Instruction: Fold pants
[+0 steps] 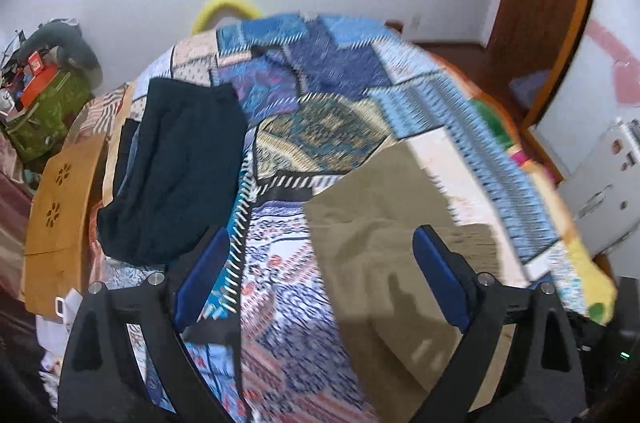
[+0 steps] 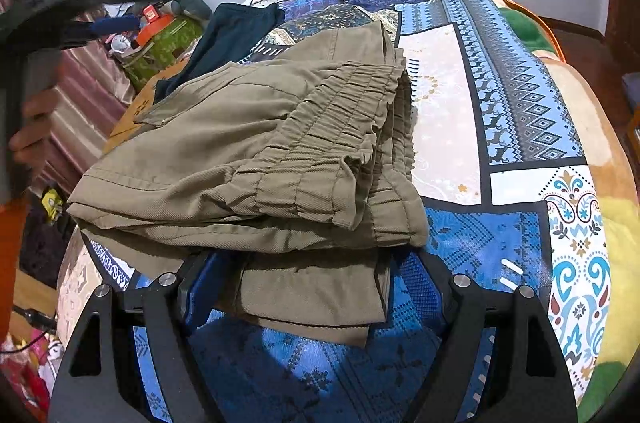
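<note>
Khaki pants point(image 2: 256, 151) lie folded in a thick stack on the patterned bedspread point(image 2: 500, 95), elastic waistband on top facing right. My right gripper point(image 2: 312, 283) is open, its fingers on either side of the stack's near lower layers, not closed on them. In the left wrist view the khaki pants point(image 1: 384, 247) lie at the lower right. My left gripper point(image 1: 320, 263) is open and empty above the bedspread point(image 1: 280, 283), its right finger over the pants' edge. The left gripper point(image 2: 80, 7) also shows raised at the upper left of the right wrist view.
Dark navy pants point(image 1: 176, 167) lie folded at the bed's left side, also in the right wrist view point(image 2: 236, 27). A wooden stool point(image 1: 60, 207) and a green bag point(image 1: 44, 115) with clutter stand left of the bed. A wooden door point(image 1: 548, 3) is at the right.
</note>
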Tool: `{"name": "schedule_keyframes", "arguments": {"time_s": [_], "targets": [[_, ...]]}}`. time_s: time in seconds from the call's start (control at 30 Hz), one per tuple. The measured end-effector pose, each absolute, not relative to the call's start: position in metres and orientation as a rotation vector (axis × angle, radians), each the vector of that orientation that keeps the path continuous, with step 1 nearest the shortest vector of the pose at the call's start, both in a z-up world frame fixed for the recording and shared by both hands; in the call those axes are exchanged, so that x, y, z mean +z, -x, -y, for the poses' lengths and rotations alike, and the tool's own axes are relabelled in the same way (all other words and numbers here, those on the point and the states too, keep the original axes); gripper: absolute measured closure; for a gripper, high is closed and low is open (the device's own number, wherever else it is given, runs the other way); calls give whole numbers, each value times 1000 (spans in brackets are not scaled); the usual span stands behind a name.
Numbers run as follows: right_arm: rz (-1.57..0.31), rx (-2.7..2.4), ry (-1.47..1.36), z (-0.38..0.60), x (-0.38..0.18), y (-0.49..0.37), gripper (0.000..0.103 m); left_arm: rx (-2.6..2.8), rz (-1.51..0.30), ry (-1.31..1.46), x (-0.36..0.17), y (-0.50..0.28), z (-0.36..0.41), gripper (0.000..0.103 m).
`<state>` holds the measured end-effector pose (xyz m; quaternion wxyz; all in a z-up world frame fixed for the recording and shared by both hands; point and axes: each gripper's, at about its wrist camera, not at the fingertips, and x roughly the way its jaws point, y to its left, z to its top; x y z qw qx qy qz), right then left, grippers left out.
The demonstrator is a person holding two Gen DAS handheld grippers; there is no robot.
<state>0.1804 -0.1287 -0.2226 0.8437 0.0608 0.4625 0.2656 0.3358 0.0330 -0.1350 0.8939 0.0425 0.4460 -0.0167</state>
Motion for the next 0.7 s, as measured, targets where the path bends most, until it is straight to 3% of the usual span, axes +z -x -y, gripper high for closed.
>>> {"name": "schedule_keyframes", "arguments": {"time_s": [0.47, 0.57, 0.7], "targets": [[-989, 515, -156, 149, -211, -163, 26, 26, -1238, -333, -263, -438, -27, 8], [-994, 492, -160, 155, -213, -162, 26, 12, -1213, -363, -270, -429, -30, 1], [-990, 462, -154, 159, -212, -162, 26, -3, -1207, -365, -264, -409, -42, 1]]}}
